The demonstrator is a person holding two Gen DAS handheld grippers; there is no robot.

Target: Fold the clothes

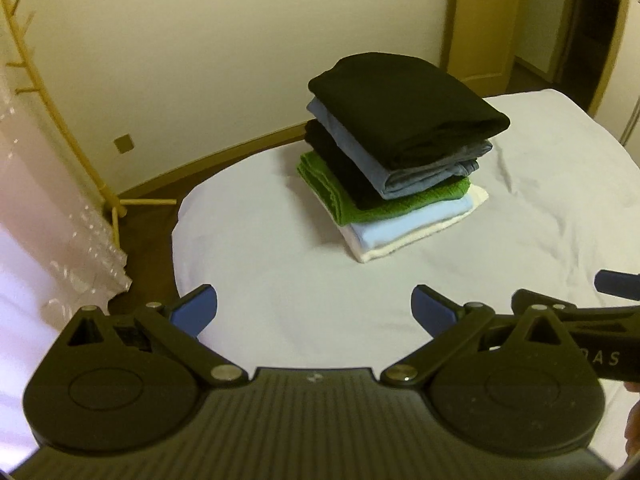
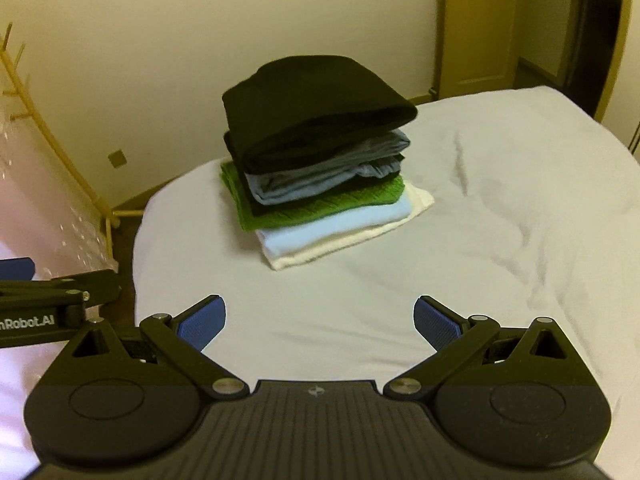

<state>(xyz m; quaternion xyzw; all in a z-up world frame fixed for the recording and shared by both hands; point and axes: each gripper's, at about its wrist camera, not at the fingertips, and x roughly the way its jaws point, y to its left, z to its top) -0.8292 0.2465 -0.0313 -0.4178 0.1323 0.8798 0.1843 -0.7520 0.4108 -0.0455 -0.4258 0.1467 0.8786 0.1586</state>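
blue-padded left tool and right tool side by side, splayed, empty

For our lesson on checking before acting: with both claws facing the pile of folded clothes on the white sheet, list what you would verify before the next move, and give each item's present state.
1. Left claw open and holding nothing: ok.
2. Right claw open and holding nothing: ok.
3. Black folded garment sits on top of the stack: ok.
4. Stack edges aligned: not ok; the green knitted cloth and the white folded towel at the bottom stick out beyond the layers above.
5. White bed sheet bare between claws and stack: ok.
6. More unfolded clothes waiting: cannot tell; none in view.
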